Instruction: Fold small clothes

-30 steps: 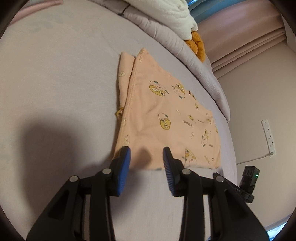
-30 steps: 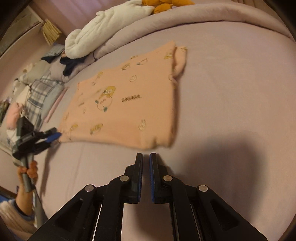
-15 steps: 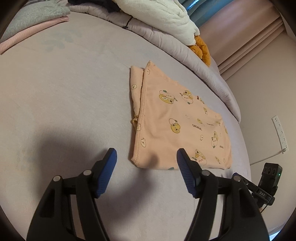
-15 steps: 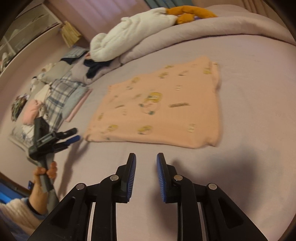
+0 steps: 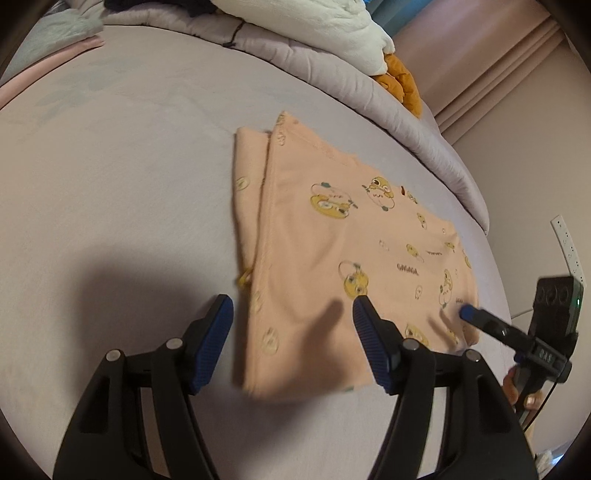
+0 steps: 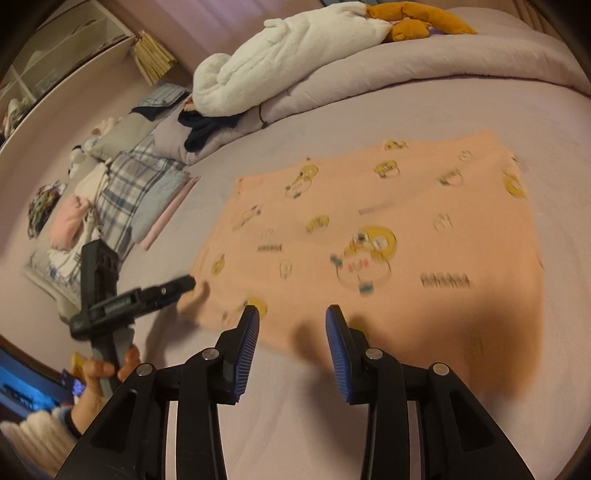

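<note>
A peach garment [image 5: 332, 251] printed with yellow cartoon ducks lies folded flat on the lilac bed [image 5: 110, 166]; it also shows in the right wrist view [image 6: 388, 240]. My left gripper [image 5: 291, 314] is open, its jaws straddling the garment's near left corner just above the cloth. My right gripper [image 6: 291, 321] is open and empty, hovering over the garment's near edge. The right gripper also shows in the left wrist view [image 5: 476, 315] at the garment's right corner. The left gripper shows in the right wrist view [image 6: 181, 286] at its left corner.
A rolled grey duvet [image 5: 332, 70], a white plush blanket [image 6: 280, 59] and an orange plush toy [image 6: 417, 18] lie along the bed's far side. Plaid and pink folded clothes [image 6: 122, 192] are piled at the left. A wall socket strip [image 5: 567, 243] is at the right.
Both grippers have opened wider and moved forward to the garment's near edge. The right gripper was shut a second ago.
</note>
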